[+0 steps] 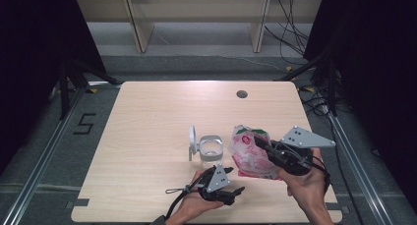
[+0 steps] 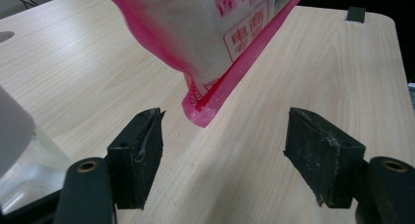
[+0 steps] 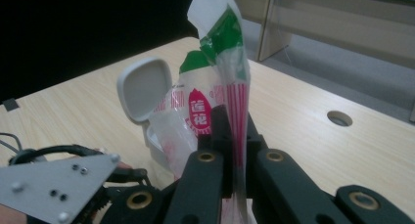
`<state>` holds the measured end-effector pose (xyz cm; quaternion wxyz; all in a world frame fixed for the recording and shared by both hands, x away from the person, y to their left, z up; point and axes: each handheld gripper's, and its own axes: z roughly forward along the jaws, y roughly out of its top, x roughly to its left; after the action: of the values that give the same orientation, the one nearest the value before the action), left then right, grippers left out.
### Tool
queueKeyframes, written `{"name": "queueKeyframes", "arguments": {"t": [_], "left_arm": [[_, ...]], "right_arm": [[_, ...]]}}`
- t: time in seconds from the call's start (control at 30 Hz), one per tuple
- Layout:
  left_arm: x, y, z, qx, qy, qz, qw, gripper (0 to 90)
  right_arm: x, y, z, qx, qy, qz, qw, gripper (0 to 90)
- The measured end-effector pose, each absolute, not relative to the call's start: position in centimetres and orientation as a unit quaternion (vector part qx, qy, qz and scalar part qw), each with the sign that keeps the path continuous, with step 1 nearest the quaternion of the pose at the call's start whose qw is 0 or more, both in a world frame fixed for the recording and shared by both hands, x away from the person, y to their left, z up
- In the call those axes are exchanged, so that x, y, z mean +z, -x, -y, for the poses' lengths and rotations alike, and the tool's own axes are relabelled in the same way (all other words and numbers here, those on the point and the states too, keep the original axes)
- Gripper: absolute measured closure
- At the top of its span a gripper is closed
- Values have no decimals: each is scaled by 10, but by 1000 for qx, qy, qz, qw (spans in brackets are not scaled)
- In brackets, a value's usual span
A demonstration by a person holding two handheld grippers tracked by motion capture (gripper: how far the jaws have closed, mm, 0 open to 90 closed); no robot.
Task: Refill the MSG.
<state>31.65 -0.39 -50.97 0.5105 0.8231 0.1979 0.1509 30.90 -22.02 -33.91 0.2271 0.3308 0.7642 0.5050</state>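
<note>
Lifting the pink pouch toward the open jar

Right gripper [image 1: 263,145] jaws clamp the pouch [image 1: 250,154] edge near the counter's front edge; left gripper [image 1: 236,191] jaws stand apart below. Steady the jar [image 1: 211,151] before tipping.

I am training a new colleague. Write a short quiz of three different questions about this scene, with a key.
1. True or false: the right tool is shut on the pink bag.
2. Multiple choice: the lid of the clear container is A) closed, B) flipped open, C) lying flat on the table.
3. Fill in: the jaws of the left tool stand ____, with the lower corner of the bag hanging between and beyond them.

Key: 1 true; 2 B; 3 open.
</note>
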Motion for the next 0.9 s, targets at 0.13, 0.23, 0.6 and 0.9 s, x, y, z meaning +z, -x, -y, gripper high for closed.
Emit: {"name": "queueKeyframes", "arguments": {"t": [0.13, 0.23, 0.6, 0.9], "left_arm": [[-506, -318, 4, 156, -823, -204, 507, 322], [-505, -321, 3, 157, -822, -201, 510, 386], [-505, -320, 3, 199, -804, -188, 528, 702], [-509, -323, 8, 179, -805, -194, 532, 726]], "right_arm": [[-327, -306, 216, 513, -320, -765, 220, 900], [-323, -302, 210, 521, -317, -763, 216, 900], [-327, -304, 198, 517, -294, -772, 224, 900], [-335, -313, 201, 531, -310, -758, 218, 900]]}}
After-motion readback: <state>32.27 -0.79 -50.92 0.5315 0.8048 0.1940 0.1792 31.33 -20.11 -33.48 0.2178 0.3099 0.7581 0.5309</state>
